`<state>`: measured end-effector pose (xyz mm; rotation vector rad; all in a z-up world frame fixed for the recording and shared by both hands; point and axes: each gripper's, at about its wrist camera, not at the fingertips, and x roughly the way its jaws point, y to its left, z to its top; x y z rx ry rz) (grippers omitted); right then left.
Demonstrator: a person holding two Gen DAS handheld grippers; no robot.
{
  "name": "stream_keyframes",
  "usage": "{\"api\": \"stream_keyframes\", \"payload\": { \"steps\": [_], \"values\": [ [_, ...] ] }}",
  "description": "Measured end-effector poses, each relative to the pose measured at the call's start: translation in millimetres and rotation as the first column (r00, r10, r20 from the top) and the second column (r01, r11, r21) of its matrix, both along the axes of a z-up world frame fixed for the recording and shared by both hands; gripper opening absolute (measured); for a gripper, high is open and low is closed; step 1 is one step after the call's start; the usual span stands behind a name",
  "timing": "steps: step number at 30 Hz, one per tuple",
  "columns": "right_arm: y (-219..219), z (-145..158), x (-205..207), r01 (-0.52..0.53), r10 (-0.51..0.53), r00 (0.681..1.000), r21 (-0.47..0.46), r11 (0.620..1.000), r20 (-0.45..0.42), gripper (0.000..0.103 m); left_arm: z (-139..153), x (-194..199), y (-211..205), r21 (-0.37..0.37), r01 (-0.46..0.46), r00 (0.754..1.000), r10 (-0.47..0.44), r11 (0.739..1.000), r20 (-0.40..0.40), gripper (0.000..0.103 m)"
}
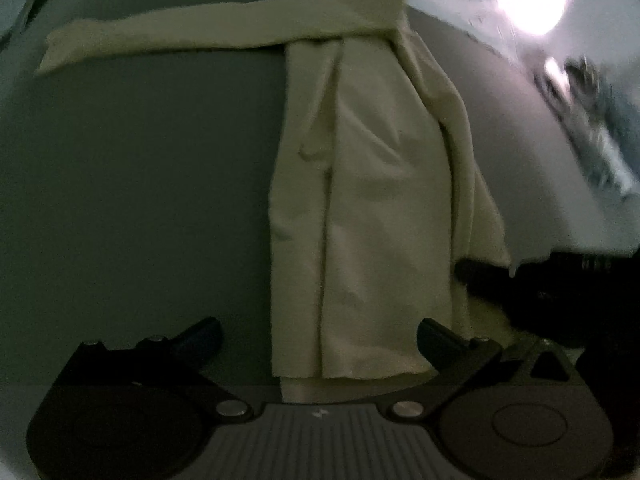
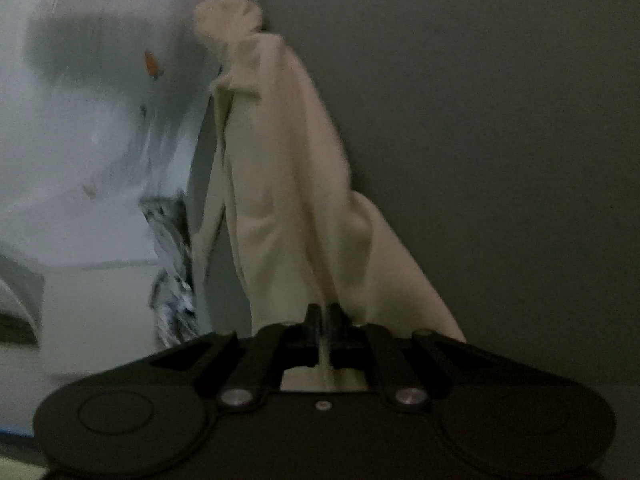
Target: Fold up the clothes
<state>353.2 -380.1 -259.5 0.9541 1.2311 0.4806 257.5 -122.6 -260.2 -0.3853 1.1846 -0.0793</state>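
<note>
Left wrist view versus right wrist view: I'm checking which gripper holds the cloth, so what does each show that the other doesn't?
Only the left wrist view shows the left gripper, open over the garment's near end, a long strip stretching left, and the right gripper dark at the right edge. Only the right wrist view shows the right gripper shut on a fold of fabric, and a bunched end at the far end. Both show the cream garment on the grey table.

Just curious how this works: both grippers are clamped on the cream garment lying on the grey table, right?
Not quite. Only the right gripper is clamped on the cream garment; the left gripper stands wide open around its near edge, as the left wrist view shows. It does lie on the grey table.
</note>
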Motion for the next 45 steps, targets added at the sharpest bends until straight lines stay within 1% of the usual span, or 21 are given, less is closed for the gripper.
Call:
{"api": "stream_keyframes", "payload": {
  "steps": [1, 3, 5, 8, 11, 14, 17, 21, 25, 27, 30, 33, 35, 36, 37, 38, 39, 40, 41, 43, 45],
  "values": [
    [2, 7, 2, -0.027, 0.028, 1.000, -0.022, 0.999, 0.014, 0.020, 1, 1, 9, -0.039, -0.034, 0.999, 0.034, 0.999, 0.000, 0.102],
    [6, 21, 6, -0.066, 0.068, 0.996, -0.047, 0.997, 0.050, 0.028, 8, 2, 29, -0.063, -0.111, 0.994, 0.112, 0.992, 0.017, 0.102],
    [8, 38, 10, -0.097, 0.103, 0.990, -0.063, 0.993, 0.098, 0.028, 15, 4, 49, -0.065, -0.181, 0.982, 0.184, 0.981, 0.042, 0.101],
    [7, 59, 20, -0.098, 0.111, 0.980, -0.080, 0.992, 0.165, 0.031, 21, 13, 82, -0.065, -0.290, 0.952, 0.294, 0.955, 0.079, 0.101],
    [5, 72, 43, -0.057, 0.081, 0.974, -0.117, 0.991, 0.211, 0.033, 20, 30, 115, -0.023, -0.369, 0.924, 0.370, 0.929, 0.100, 0.101],
    [-1, 75, 73, -0.001, 0.038, 0.973, -0.161, 0.987, 0.229, 0.034, 20, 51, 147, 0.011, -0.432, 0.896, 0.428, 0.902, 0.118, 0.100],
    [0, 74, 112, 0.050, -0.007, 0.970, -0.169, 0.984, 0.242, 0.035, 20, 78, 175, 0.078, -0.463, 0.882, 0.451, 0.883, 0.135, 0.100],
    [0, 80, 169, 0.083, -0.021, 0.960, -0.211, 0.974, 0.281, 0.040, 20, 112, 200, 0.173, -0.458, 0.887, 0.434, 0.872, 0.157, 0.100],
    [12, 80, 236, 0.129, -0.057, 0.950, -0.220, 0.967, 0.308, 0.050, 13, 139, 227, 0.171, -0.473, 0.880, 0.453, 0.864, 0.143, 0.100],
    [20, 75, 268, 0.131, -0.048, 0.945, -0.239, 0.962, 0.325, 0.051, 7, 153, 232, 0.181, -0.469, 0.882, 0.450, 0.864, 0.141, 0.100],
    [32, 58, 304, 0.109, -0.016, 0.954, -0.298, 0.948, 0.298, 0.052, -2, 170, 237, 0.186, -0.480, 0.877, 0.467, 0.857, 0.109, 0.100],
    [36, 41, 323, 0.086, -0.007, 0.963, -0.285, 0.955, 0.268, 0.052, -3, 175, 235, 0.198, -0.489, 0.872, 0.473, 0.850, 0.122, 0.096],
    [37, 33, 328, 0.077, -0.009, 0.968, -0.264, 0.962, 0.252, 0.051, -2, 175, 228, 0.239, -0.486, 0.874, 0.463, 0.840, 0.149, 0.079],
    [36, 30, 329, 0.072, -0.007, 0.969, -0.258, 0.963, 0.245, 0.050, -2, 175, 224, 0.277, -0.473, 0.881, 0.445, 0.836, 0.163, 0.073],
    [37, 28, 330, 0.065, -0.001, 0.970, -0.258, 0.964, 0.241, 0.045, -2, 175, 220, 0.314, -0.460, 0.888, 0.425, 0.831, 0.175, 0.061],
    [39, 27, 331, 0.057, 0.007, 0.971, -0.261, 0.964, 0.240, 0.039, -2, 175, 216, 0.335, -0.447, 0.894, 0.405, 0.829, 0.189, 0.046],
    [41, 25, 333, 0.050, 0.015, 0.971, -0.263, 0.963, 0.239, 0.022, -1, 174, 214, 0.330, -0.441, 0.897, 0.393, 0.835, 0.204, 0.040],
    [42, 25, 333, 0.044, 0.022, 0.971, -0.263, 0.964, 0.239, 0.005, 1, 174, 214, 0.331, -0.446, 0.894, 0.395, 0.831, 0.212, 0.026],
    [42, 26, 332, 0.046, 0.020, 0.969, -0.261, 0.964, 0.245, 0.005, 3, 173, 213, 0.327, -0.450, 0.892, 0.396, 0.831, 0.220, 0.010],
    [38, 35, 330, 0.073, 0.000, 0.957, -0.240, 0.968, 0.289, 0.005, 14, 171, 213, 0.296, -0.456, 0.886, 0.397, 0.839, 0.240, 0.009],
    [27, 45, 332, 0.121, -0.061, 0.949, -0.176, 0.977, 0.309, 0.004, 33, 170, 214, 0.274, -0.488, 0.864, 0.413, 0.829, 0.288, 0.009]
  ]
}}
